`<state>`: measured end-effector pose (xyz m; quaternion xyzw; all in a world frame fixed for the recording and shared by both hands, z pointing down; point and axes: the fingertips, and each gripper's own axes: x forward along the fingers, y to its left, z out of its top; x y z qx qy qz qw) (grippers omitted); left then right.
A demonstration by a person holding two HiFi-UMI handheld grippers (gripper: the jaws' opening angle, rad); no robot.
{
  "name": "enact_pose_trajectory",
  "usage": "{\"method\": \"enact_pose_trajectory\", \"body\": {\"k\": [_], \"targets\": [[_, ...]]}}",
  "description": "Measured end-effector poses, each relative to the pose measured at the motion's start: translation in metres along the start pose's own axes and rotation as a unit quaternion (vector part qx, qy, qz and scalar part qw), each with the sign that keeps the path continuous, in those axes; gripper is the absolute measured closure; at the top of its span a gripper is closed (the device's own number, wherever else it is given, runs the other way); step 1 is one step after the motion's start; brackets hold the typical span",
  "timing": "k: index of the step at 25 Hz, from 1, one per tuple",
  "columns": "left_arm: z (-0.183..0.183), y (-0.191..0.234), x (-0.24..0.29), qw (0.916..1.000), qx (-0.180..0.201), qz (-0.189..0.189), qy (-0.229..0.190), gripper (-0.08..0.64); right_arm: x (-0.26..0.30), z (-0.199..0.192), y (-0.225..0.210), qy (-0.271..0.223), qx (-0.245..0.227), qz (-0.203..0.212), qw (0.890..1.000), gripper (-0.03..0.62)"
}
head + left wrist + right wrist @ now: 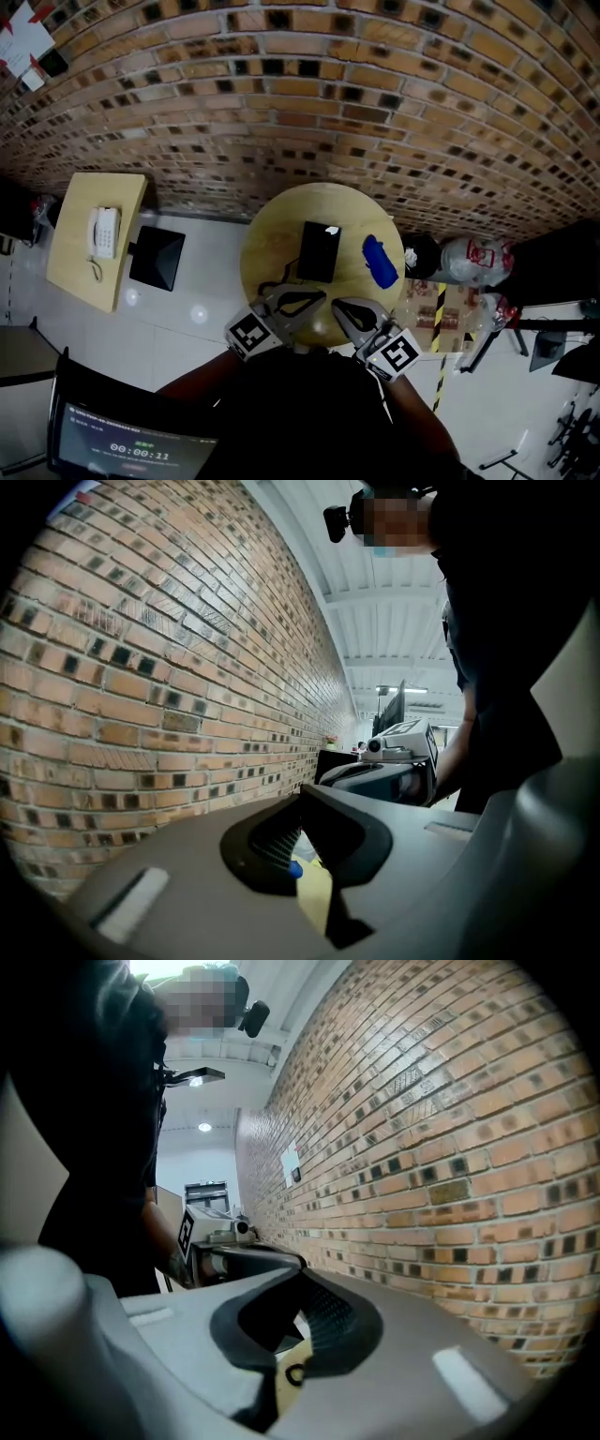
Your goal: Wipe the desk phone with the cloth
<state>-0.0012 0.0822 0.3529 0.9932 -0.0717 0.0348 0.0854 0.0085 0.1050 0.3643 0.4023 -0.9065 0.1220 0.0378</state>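
Both the left hand-held gripper (305, 300) and right hand-held gripper (345, 309) have jaws together, empty, at six o'clock of the round wooden table (272, 248). On it the blue crumpled cloth (379, 262) lies at three o'clock of the black rectangular desk phone (319, 251); I would open the right one wide and pinch a raised fold.

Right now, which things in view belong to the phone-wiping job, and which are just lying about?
Job: black desk phone and blue cloth, both on the round table.
Lying about: white phone on the side table, black square object beside it, clear bag at right.
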Motion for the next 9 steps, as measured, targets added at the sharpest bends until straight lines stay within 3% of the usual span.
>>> {"method": "enact_pose_trajectory", "body": {"k": [9], "targets": [[-0.004, -0.019, -0.002, 1.0000, -0.002, 0.000, 0.009, 0.558, -0.012, 0.006, 0.010, 0.003, -0.014, 0.015, 1.000, 0.591]]}}
